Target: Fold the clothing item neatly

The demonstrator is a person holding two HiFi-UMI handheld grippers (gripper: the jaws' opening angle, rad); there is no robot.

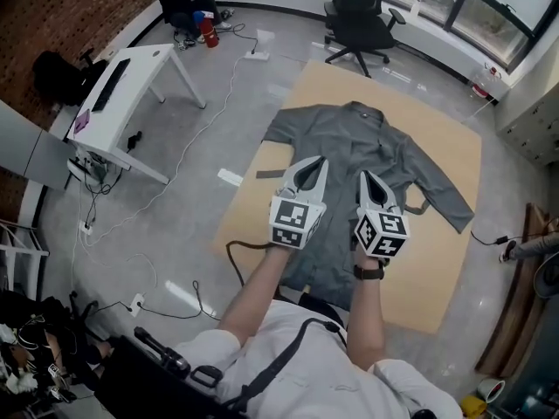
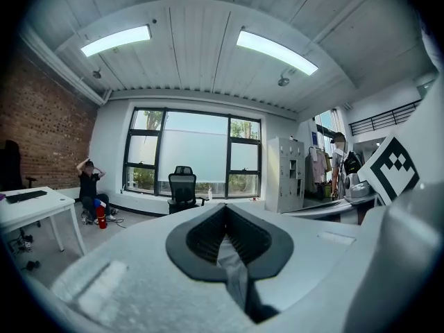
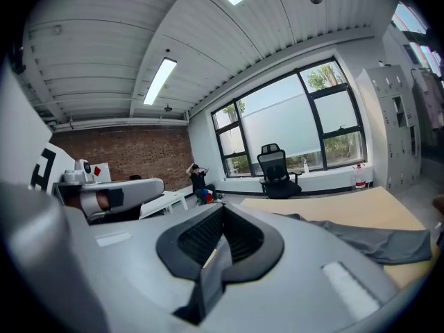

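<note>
A grey long-sleeved garment (image 1: 349,138) lies spread on a tan board (image 1: 437,260) on the floor, collar at the far end, sleeves out to both sides. My left gripper (image 1: 307,175) and right gripper (image 1: 371,186) hang side by side over its middle. In the left gripper view the left gripper (image 2: 225,245) is shut with a strip of grey cloth pinched between its dark pads. The right gripper (image 3: 218,245) is likewise shut on a grey fold. Beyond it, the garment (image 3: 374,241) lies flat on the board (image 3: 333,203).
A black office chair (image 1: 358,16) stands past the board's far end. A white desk (image 1: 122,85) with trailing cables is at the left, and a person (image 1: 179,3) sits at the far left corner. Wooden boards (image 1: 515,295) lie at the right.
</note>
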